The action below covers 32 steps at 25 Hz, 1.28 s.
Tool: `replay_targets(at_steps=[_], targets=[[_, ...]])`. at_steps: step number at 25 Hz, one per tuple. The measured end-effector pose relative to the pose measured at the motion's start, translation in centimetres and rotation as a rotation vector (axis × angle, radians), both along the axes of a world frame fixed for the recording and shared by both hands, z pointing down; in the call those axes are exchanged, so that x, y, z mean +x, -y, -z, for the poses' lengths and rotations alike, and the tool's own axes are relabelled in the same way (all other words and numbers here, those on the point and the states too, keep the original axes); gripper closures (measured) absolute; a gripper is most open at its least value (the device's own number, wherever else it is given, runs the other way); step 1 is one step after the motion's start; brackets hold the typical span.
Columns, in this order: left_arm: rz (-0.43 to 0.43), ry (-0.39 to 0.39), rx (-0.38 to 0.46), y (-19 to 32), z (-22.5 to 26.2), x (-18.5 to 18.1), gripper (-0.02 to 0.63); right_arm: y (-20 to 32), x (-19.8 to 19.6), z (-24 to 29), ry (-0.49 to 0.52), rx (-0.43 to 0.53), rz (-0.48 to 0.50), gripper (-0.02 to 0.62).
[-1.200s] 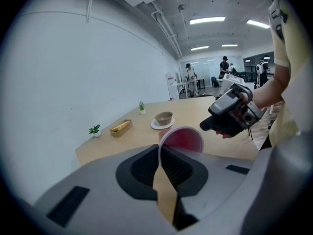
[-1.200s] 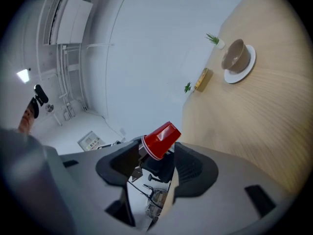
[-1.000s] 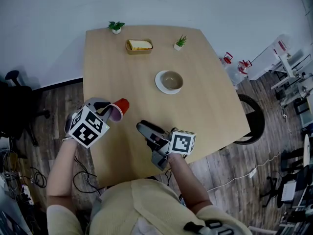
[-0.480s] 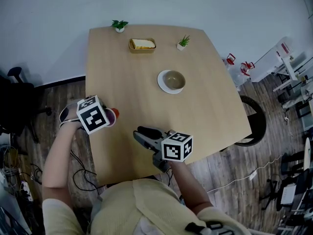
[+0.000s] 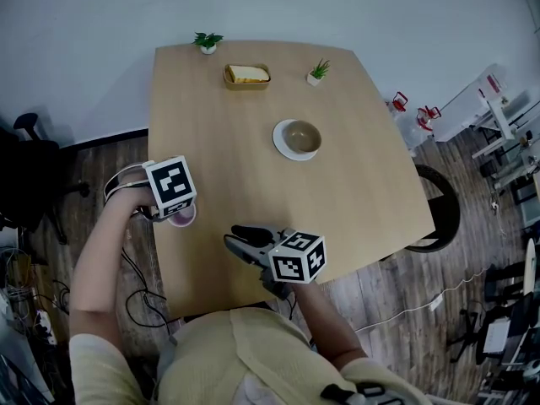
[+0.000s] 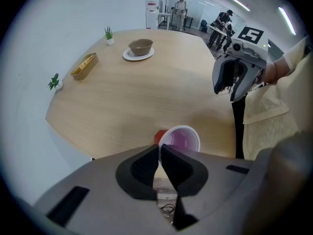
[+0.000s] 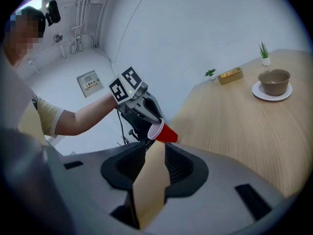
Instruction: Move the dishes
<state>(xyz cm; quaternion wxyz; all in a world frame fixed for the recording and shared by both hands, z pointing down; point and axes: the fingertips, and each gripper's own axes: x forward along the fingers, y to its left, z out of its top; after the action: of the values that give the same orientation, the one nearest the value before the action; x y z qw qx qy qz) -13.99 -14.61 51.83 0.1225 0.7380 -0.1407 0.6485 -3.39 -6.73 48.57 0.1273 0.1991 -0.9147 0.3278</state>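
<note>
A red cup (image 6: 178, 140) with a pale pinkish inside hangs tipped sideways, rim pinched by the left gripper (image 6: 160, 148), perhaps just clear of the table (image 5: 236, 159) edge, well apart from the brown bowl (image 5: 301, 135) upright on its white plate (image 5: 279, 144).

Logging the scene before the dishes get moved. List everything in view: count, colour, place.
table: 1, light wood, middle of the head view
plate: 1, white, right of the table's middle
bowl: 1, brown, on the plate
tray: 1, yellow-brown, far edge, holds pale food
left plant: 1, green in a white pot, far-left corner
right plant: 1, green in a white pot, right of the tray
cup: 1, red outside, pale inside, tilted, at the table's near-left edge
chair: 1, black, on the floor left of the table
left claw: 1, dark grey, shut on the cup's rim
right claw: 1, dark grey, open, empty, near table edge
</note>
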Motion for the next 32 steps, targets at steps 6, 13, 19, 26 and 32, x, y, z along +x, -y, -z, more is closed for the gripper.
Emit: replay_targets(at_steps=[6, 13, 19, 26, 32], targets=[[-0.030, -0.033, -0.053, -0.7, -0.4, 0.5, 0.575, -0.4, -0.5, -0.3, -0.012, -0.003, 0.023, 0.459], [-0.016, -0.116, 0.031, 0.5, -0.2, 0.8, 0.550, -0.4, -0.6, -0.4, -0.019, -0.005, 0.040, 0.459], [-0.008, -0.238, 0.142, 0.9, 0.8, 1.6, 0.475, -0.3, -0.7, -0.5, -0.018, -0.007, 0.056, 0.459], [0.083, -0.367, 0.313, 1.9, 1.7, 1.0, 0.459, 0.4, -0.3, -0.3, -0.010, -0.003, 0.051, 0.459], [0.193, -0.514, 0.489, 2.3, 4.7, 1.1, 0.459, 1.9, 0.7, 0.5, -0.018, 0.044, 0.027, 0.453]])
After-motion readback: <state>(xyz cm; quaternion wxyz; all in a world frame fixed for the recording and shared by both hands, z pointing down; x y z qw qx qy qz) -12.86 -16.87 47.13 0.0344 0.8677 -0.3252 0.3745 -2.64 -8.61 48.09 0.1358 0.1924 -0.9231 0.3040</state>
